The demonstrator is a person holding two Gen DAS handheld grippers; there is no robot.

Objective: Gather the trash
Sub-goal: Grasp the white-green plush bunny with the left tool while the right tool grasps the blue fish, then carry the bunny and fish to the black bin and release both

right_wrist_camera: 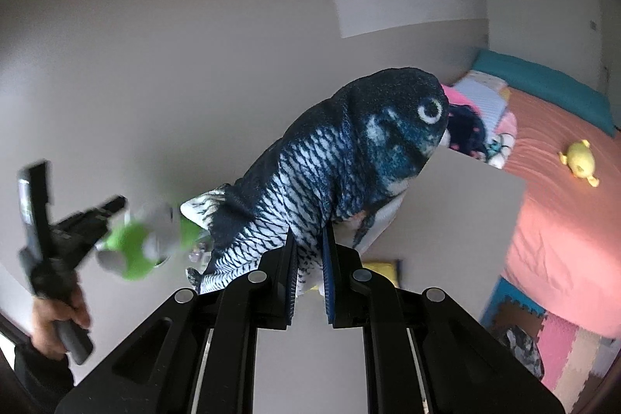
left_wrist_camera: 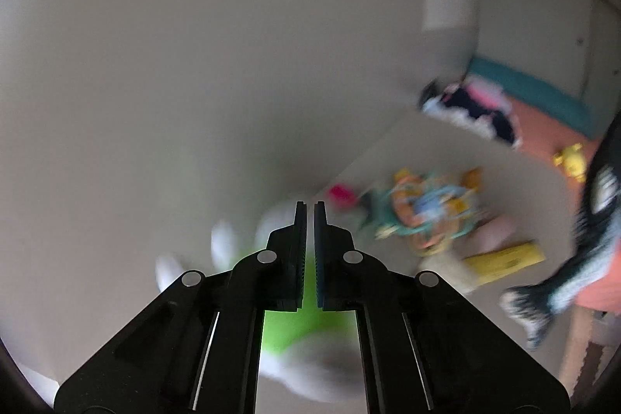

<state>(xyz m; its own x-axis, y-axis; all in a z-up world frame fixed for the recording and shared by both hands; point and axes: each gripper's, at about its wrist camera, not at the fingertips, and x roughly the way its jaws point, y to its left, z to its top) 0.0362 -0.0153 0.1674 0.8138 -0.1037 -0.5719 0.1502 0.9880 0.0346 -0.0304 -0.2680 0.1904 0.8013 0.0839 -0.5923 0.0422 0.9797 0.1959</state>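
Observation:
My left gripper (left_wrist_camera: 309, 208) is shut, and a green and white plush toy (left_wrist_camera: 295, 328) shows blurred behind and under its fingers. In the right wrist view the same toy (right_wrist_camera: 136, 251) hangs from the tip of the left gripper (right_wrist_camera: 112, 206), which a person's hand (right_wrist_camera: 58, 321) holds. My right gripper (right_wrist_camera: 309, 239) is shut on the pale underside of a dark blue fish plush (right_wrist_camera: 349, 158) with scales and a white ringed eye. The fish (left_wrist_camera: 594, 258) also appears at the right edge of the left wrist view.
A blurred pile of colourful toys (left_wrist_camera: 427, 216) and a yellow box (left_wrist_camera: 504, 260) lie on a pale surface below. A pink mattress (right_wrist_camera: 562, 220) with a yellow plush (right_wrist_camera: 578, 161) lies to the right, foam mat tiles (right_wrist_camera: 562, 336) beside it. A grey wall stands behind.

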